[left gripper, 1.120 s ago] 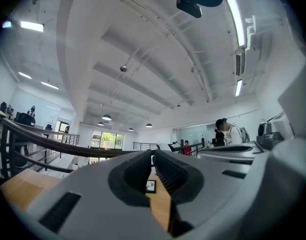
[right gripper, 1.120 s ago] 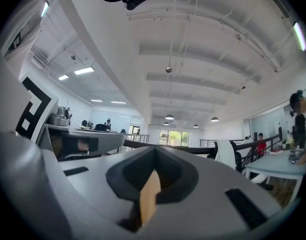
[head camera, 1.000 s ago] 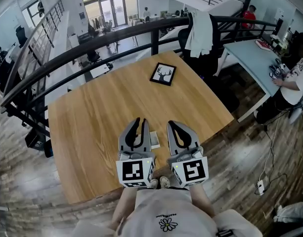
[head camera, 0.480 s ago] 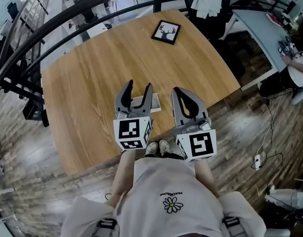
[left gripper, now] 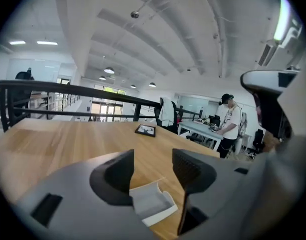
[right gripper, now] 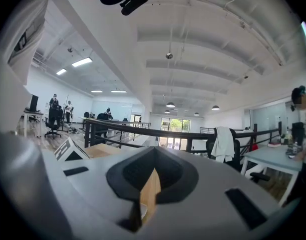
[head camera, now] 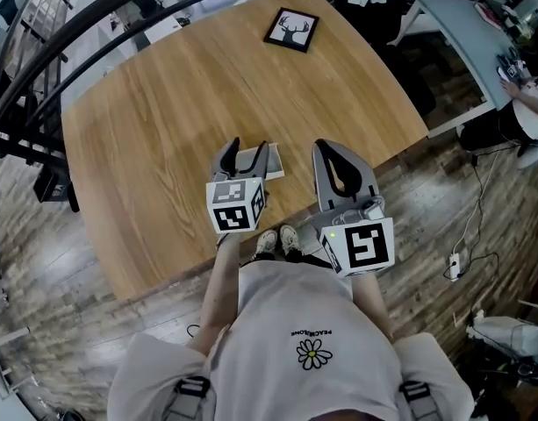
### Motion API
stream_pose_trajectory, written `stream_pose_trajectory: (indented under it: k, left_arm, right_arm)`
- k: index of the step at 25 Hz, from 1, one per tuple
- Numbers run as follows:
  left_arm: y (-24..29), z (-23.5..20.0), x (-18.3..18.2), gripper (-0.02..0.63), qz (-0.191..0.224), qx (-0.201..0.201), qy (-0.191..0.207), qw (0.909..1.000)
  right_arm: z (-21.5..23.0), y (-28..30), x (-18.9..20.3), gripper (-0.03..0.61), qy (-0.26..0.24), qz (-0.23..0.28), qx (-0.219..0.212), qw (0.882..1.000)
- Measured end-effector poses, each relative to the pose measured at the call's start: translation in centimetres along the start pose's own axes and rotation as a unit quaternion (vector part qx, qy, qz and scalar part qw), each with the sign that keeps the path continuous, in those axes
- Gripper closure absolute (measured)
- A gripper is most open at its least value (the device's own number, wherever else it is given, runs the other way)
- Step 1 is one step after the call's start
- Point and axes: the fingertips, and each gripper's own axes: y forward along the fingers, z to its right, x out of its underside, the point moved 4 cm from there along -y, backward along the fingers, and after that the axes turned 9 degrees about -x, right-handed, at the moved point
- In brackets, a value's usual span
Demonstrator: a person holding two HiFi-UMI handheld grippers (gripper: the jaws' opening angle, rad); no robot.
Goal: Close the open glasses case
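The case [left gripper: 152, 204] lies open on the table [head camera: 163, 130] near your edge, just below your left gripper [left gripper: 153, 159], whose jaws stand wide with nothing in them. Your right gripper [right gripper: 152, 173] is pinched together and empty, off to the side. To close the case well, find the lid's free edge — fold it over with one jaw, steadying the base so it can't slide.

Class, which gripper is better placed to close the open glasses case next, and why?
Probably left gripper: jaws apart, the glasses case lying just beyond them. Right gripper is shut and off to the case's side.
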Motion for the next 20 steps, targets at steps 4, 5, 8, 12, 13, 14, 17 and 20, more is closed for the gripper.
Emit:
stream_pose_trajectory:
  k: [4, 5, 8, 12, 13, 14, 17, 20]
  left_arm:
    - [1.4, -0.9, 2.1, 0.368, -0.03, -0.005, -0.004, 0.9995]
    - [1.8, -1.0, 2.6, 0.365, -0.038, -0.006, -0.001, 0.9993]
    - [2.7, -1.3, 3.9, 0.365, -0.06, -0.007, -0.008, 0.9982]
    - [3.6, -1.5, 5.4, 0.365, -0.087, -0.003, -0.005, 0.9962]
    - [3.8, -1.5, 5.8, 0.365, -0.092, -0.004, -0.002, 0.9957]
    - [3.9, -1.6, 6.0, 0.364, -0.097, -0.006, 0.002, 0.9952]
    - [4.3, -1.6, 6.6, 0.365, -0.108, -0.011, 0.016, 0.9939]
    - [4.3, -1.7, 7.1, 0.365, -0.115, -0.011, 0.022, 0.9931]
  right_arm:
    - [0.5, -0.5, 0.3, 0.572, 0.0, -0.01, 0.009, 1.0]
    - [0.6, -0.7, 0.5, 0.572, -0.001, -0.013, 0.011, 1.0]
    - [1.0, -1.1, 0.8, 0.572, -0.002, -0.02, 0.018, 1.0]
    - [1.0, -1.5, 1.2, 0.572, -0.001, -0.027, 0.026, 0.999]
    - [1.0, -1.7, 1.3, 0.572, -0.001, -0.028, 0.027, 0.999]
    - [1.0, -1.7, 1.3, 0.572, -0.002, -0.029, 0.028, 0.999]
    - [1.1, -1.8, 1.2, 0.572, -0.005, -0.032, 0.03, 0.999]
    - [1.1, -2.0, 1.2, 0.572, -0.005, -0.033, 0.031, 0.999]
